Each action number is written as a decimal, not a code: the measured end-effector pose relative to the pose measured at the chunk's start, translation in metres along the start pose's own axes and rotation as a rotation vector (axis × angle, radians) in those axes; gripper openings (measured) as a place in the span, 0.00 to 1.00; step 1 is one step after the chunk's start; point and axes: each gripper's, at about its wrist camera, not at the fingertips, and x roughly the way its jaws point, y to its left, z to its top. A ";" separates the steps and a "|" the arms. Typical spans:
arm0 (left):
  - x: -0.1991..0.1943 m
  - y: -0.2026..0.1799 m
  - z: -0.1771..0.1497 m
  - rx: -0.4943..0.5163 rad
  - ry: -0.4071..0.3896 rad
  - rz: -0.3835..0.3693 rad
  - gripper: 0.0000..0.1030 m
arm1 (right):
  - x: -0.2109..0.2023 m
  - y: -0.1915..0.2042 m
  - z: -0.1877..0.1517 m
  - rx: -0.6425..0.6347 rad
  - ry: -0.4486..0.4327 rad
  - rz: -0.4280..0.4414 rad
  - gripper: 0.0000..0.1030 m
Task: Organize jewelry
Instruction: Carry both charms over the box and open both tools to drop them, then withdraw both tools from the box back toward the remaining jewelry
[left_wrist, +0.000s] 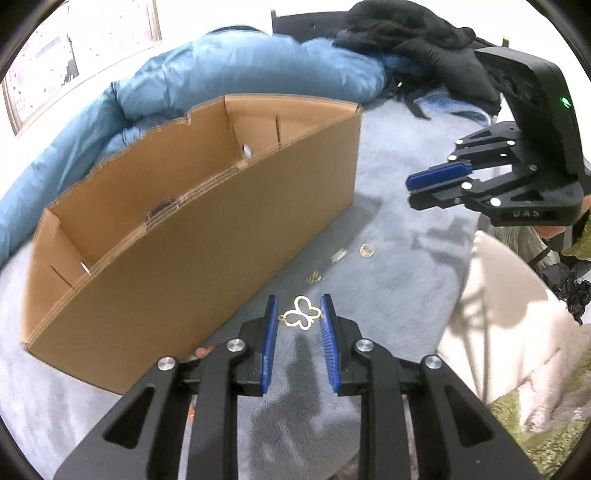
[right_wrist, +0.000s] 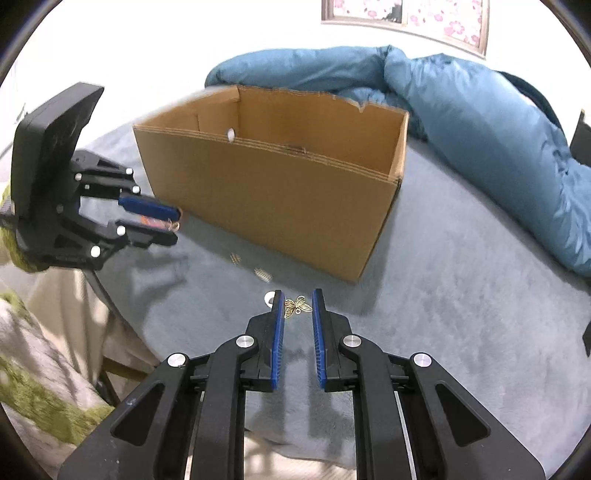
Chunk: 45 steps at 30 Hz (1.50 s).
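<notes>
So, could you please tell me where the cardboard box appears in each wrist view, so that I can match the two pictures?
Left wrist view: the cardboard box fills the left and centre, its long side running from lower left to upper right.
Right wrist view: the cardboard box sits in the upper centre, one corner at the right.
Shared landmark: the blue quilt lying behind the box.
</notes>
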 end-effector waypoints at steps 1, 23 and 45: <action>-0.009 0.000 0.004 0.005 -0.021 0.009 0.21 | -0.005 0.000 0.004 0.001 -0.012 0.002 0.12; 0.018 0.084 0.100 -0.063 -0.041 0.157 0.22 | 0.055 -0.020 0.109 0.140 -0.118 -0.017 0.13; 0.012 0.097 0.090 -0.155 -0.037 0.187 0.38 | 0.053 -0.017 0.107 0.146 -0.131 -0.042 0.27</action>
